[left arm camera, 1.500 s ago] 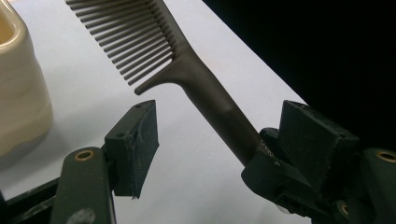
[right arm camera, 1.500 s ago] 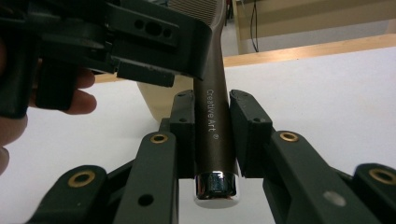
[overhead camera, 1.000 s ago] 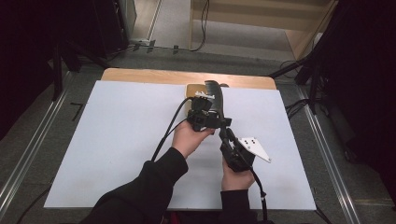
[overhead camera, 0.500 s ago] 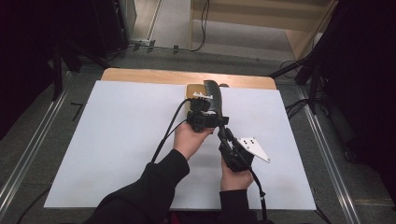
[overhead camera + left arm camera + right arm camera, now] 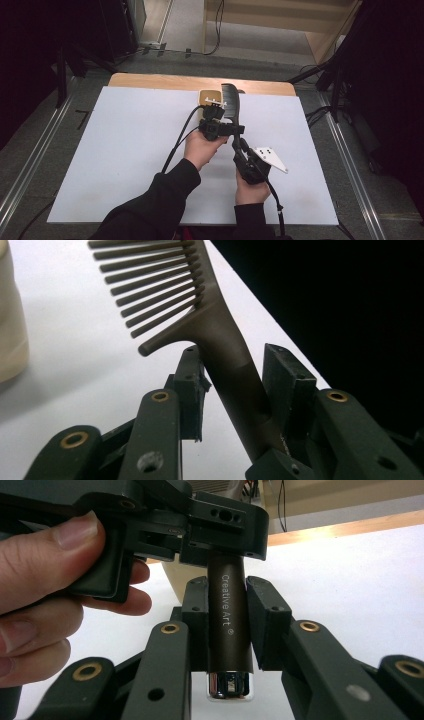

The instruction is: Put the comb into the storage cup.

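Since a second ago our left gripper (image 5: 216, 131) has been closing round the comb (image 5: 220, 347); we keep the right gripper (image 5: 227, 630) clamped on its handle, squeezing squarely.

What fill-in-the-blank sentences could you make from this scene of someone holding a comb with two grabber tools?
1. Both grippers hold one dark ____ by its handle.
2. The white words printed on the comb's handle read Creative ____.
3. The right gripper is shut on the handle near its shiny ____ end cap.
4. The sheet covering the table is ____ in colour.

Missing words: comb; Art; silver; white
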The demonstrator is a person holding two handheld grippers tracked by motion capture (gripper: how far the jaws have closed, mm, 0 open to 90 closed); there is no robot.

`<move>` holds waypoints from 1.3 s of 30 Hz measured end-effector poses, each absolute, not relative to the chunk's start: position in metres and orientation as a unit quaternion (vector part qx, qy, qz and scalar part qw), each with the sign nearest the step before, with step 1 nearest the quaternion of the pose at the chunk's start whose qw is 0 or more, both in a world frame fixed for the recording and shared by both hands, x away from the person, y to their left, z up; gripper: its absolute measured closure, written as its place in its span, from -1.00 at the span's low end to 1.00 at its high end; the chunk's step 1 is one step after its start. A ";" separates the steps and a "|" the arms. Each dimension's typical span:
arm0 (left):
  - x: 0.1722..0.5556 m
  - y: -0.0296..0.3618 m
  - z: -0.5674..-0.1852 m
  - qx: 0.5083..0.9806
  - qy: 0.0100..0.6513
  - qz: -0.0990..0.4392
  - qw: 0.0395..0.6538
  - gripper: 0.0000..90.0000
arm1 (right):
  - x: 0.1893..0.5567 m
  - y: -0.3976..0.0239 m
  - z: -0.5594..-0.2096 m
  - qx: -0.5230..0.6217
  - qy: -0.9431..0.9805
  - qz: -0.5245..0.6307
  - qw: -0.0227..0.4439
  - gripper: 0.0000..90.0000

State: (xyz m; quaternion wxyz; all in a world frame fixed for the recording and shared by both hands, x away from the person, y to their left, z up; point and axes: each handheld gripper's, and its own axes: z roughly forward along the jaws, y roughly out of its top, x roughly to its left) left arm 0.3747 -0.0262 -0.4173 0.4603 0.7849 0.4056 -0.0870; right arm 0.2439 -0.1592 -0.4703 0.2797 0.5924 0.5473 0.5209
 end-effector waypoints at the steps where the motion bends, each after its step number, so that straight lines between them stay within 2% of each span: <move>1: 0.375 -0.026 -0.417 0.784 0.405 -0.090 0.462 0.43 | 0.244 -0.159 -0.471 0.592 0.548 0.521 0.278 0.56; 14: 0.374 -0.024 -0.416 0.789 0.393 -0.109 0.460 0.55 | 0.245 -0.158 -0.473 0.594 0.552 0.519 0.269 0.56; 32: 0.374 -0.020 -0.414 0.784 0.390 -0.129 0.465 0.61 | 0.246 -0.161 -0.469 0.588 0.570 0.517 0.249 0.55; 39: 0.371 -0.017 -0.410 0.781 0.387 -0.119 0.476 0.62 | 0.245 -0.160 -0.464 0.569 0.584 0.511 0.271 0.48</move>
